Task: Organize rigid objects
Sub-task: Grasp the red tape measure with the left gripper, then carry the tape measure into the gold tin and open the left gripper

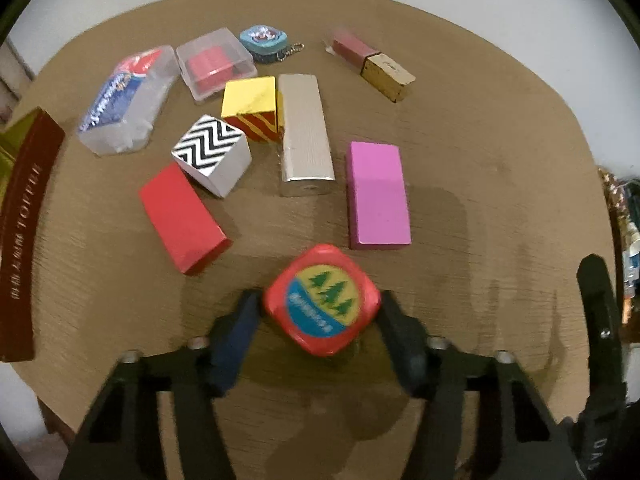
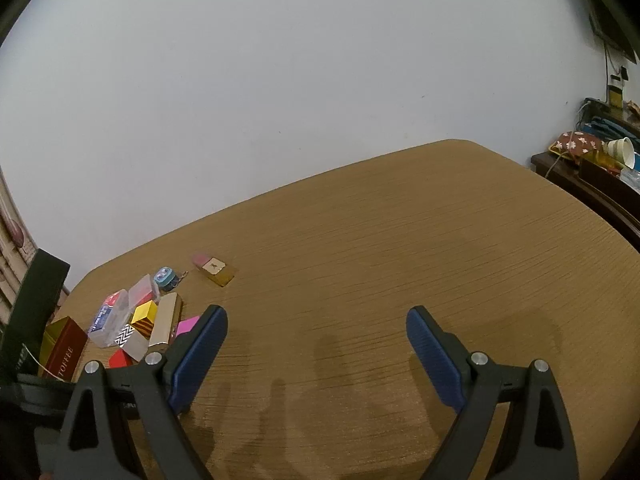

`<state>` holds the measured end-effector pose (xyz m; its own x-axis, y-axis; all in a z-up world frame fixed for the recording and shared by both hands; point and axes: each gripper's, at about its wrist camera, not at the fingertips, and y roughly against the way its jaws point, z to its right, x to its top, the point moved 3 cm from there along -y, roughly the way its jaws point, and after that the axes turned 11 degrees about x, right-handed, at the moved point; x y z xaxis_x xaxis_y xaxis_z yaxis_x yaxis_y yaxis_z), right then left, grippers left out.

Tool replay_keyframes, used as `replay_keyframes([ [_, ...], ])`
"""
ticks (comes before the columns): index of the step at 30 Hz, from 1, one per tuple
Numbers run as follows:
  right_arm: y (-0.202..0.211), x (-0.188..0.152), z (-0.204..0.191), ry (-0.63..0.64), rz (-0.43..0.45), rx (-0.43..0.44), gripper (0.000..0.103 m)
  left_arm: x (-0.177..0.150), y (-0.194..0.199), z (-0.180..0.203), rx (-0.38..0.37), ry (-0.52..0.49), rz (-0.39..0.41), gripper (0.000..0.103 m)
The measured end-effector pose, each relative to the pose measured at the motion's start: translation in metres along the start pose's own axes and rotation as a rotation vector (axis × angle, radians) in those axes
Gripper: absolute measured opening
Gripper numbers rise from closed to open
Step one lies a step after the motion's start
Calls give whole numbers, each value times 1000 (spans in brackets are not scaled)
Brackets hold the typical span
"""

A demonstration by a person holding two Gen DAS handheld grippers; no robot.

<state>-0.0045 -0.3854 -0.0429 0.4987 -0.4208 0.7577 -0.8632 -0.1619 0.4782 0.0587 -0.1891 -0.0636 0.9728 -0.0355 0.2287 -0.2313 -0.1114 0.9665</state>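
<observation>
My left gripper (image 1: 320, 304) is shut on a red square tin (image 1: 322, 306) with a pine-tree label, held just above the wooden table (image 1: 500, 200). Beyond it lie a pink block (image 1: 378, 194), a red block (image 1: 182, 218), a zigzag box (image 1: 212, 154), a gold striped box (image 1: 250, 108), a silver bar (image 1: 306, 134), two clear plastic cases (image 1: 128, 98), a teal keychain tin (image 1: 264, 40) and a gold-and-maroon box (image 1: 374, 64). My right gripper (image 2: 316, 328) is open and empty over bare table; the pile (image 2: 148, 320) lies to its left.
A maroon toffee box (image 1: 24, 236) stands at the table's left edge, also in the right wrist view (image 2: 64, 350). A dark side table with clutter (image 2: 592, 160) stands beyond the right edge. A white wall is behind.
</observation>
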Motion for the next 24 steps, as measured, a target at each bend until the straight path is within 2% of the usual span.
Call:
replay_keyframes([
  [5, -1, 0, 1, -9, -2, -2, 94, -1, -4, -13, -72, -46, 12, 50],
  [7, -2, 0, 1, -11, -8, -4, 94, -13, 6, -23, -111, -62, 16, 50],
  [9, -4, 1, 1, -10, -16, -4, 94, -20, 20, -40, -133, -77, 35, 50],
  [12, -6, 1, 1, -12, -23, -14, 94, -21, 54, -87, -143, -67, 86, 51],
  [15, -8, 1, 0, -6, -31, -20, 94, -12, 83, -139, -81, -12, 134, 51],
  [18, -10, 0, 0, -2, -44, -23, 94, 10, 90, -202, 45, 33, 159, 51],
  [20, -10, -1, 1, -1, -46, -30, 94, 30, 79, -251, 145, 58, 153, 51],
  [24, -13, -2, -1, 7, -58, -44, 94, 63, 40, -325, 270, 73, 124, 51],
])
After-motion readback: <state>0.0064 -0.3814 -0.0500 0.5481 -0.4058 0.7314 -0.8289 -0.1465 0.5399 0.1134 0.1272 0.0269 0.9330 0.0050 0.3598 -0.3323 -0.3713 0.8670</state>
